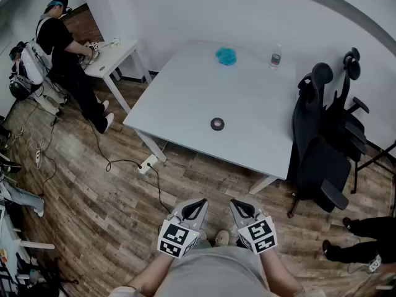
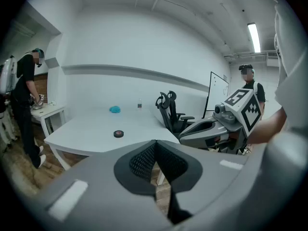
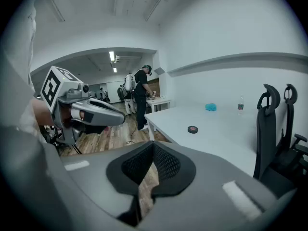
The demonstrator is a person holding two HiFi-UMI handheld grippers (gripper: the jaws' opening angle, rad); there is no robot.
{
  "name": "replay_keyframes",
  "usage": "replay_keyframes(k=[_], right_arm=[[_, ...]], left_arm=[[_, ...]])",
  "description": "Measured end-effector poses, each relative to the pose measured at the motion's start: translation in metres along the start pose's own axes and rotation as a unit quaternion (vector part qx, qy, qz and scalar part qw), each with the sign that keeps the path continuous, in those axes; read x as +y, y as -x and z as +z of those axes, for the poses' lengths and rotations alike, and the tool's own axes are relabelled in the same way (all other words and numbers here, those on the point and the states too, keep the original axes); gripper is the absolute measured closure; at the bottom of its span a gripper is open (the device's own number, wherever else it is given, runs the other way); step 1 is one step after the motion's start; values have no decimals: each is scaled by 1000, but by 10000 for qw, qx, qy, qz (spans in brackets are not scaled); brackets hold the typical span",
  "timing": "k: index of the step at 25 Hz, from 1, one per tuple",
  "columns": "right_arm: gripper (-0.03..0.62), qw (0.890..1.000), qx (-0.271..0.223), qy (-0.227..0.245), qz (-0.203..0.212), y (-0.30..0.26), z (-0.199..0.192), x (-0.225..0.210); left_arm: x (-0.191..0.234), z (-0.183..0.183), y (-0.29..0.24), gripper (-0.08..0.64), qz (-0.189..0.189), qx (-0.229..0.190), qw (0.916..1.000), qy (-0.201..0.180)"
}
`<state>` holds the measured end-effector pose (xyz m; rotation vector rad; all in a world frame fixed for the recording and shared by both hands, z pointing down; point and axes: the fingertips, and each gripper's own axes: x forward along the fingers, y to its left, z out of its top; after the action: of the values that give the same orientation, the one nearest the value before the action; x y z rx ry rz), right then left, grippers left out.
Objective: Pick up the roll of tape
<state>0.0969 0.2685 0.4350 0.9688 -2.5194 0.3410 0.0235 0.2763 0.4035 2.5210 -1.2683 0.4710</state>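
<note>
The roll of tape point(image 1: 217, 124) is lying flat on the white surface point(image 1: 185, 85), alone in the nearer half, with bare tabletop showing all around it. It is dark, with a small hole in the middle. Toward the far edge of the same surface, a crumpled blue thing point(image 1: 226, 56) is sitting well apart from the tape. A clear water bottle point(image 1: 276, 57) is standing upright to the right of that blue thing.

Two black office chairs point(image 1: 322, 159) are standing against the right side of the surface. On the wooden floor point(image 1: 93, 209) by the near left leg, a white power strip point(image 1: 147, 164) is lying with a dark cable trailing from it. At the far left, a person in black point(image 1: 62, 42) is bending over a smaller white surface point(image 1: 114, 54).

The left gripper point(image 1: 198, 204) and the right gripper point(image 1: 238, 205) are hovering side by side over the floor, close to the person's body and well short of the tape. Both are pointing toward the surface and tilting downward. In the left gripper view, its fingers point(image 2: 140, 161) are meeting at the tips with nothing between them. In the right gripper view, its fingers point(image 3: 137, 165) are pressing together and are likewise empty.
</note>
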Motion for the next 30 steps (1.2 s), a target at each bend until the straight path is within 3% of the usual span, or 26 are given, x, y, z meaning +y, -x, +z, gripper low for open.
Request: replay_keyframes(k=[10, 17, 30], right_arm=[[586, 9999, 12, 144, -82, -10, 8, 9], [584, 9994, -64, -49, -347, -16, 13, 11], [584, 9985, -259, 172, -461, -44, 36, 47]], left_arm=[[12, 2, 8, 541, -41, -138, 9999, -16], [16, -1, 13, 541, -171, -179, 9997, -15], [54, -10, 47, 541, -168, -313, 9994, 1]])
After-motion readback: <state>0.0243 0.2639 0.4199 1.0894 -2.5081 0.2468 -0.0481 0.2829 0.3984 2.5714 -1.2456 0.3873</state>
